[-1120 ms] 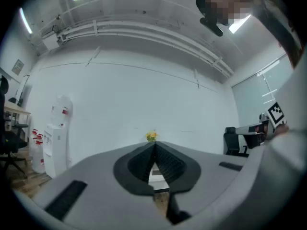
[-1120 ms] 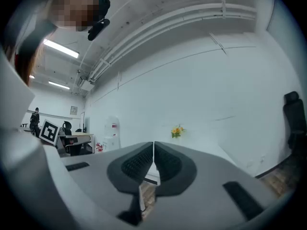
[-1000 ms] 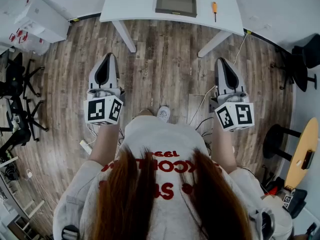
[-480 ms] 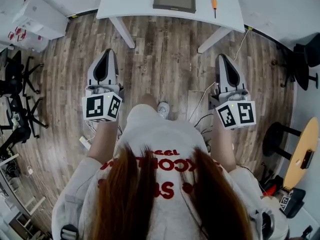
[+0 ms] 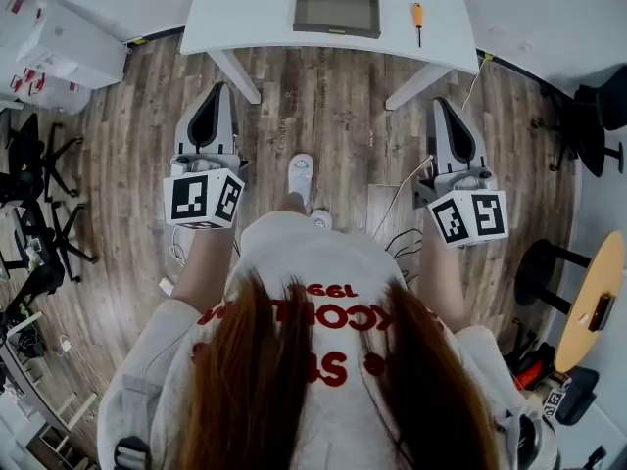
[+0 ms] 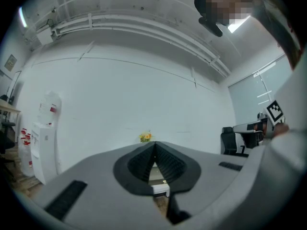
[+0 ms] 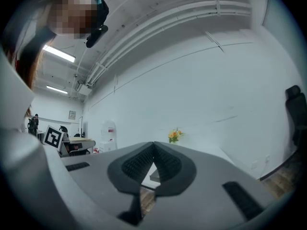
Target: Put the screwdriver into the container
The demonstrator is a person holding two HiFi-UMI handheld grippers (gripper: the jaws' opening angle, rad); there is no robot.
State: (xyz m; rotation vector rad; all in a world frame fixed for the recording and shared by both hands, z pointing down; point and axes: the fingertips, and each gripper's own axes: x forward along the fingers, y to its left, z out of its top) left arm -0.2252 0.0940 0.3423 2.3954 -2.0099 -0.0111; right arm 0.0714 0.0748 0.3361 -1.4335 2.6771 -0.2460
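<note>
The screwdriver [image 5: 418, 20], orange-handled with a dark shaft, lies on the white table [image 5: 245, 8] at the top of the head view. To its left on that table stands the grey open container [image 5: 336, 10]. Both grippers hang over the wooden floor, short of the table. My left gripper [image 5: 217, 90] points at the table's left leg, and its jaws meet with nothing between them [image 6: 154, 145]. My right gripper [image 5: 438, 106] is below the screwdriver, likewise shut and empty [image 7: 153, 145]. Both gripper views look at a white wall and a slice of the table.
White cabinets [image 5: 59, 37] stand at the left with office chairs [image 5: 34, 164] below them. A black chair [image 5: 598, 116] and a round wooden table [image 5: 593, 297] are at the right. Cables [image 5: 402, 233] trail on the floor. The person's foot [image 5: 301, 176] is forward.
The person has stepped toward the table; a foot now shows ahead between the grippers. Both grippers have moved slightly up the view and stay shut.
</note>
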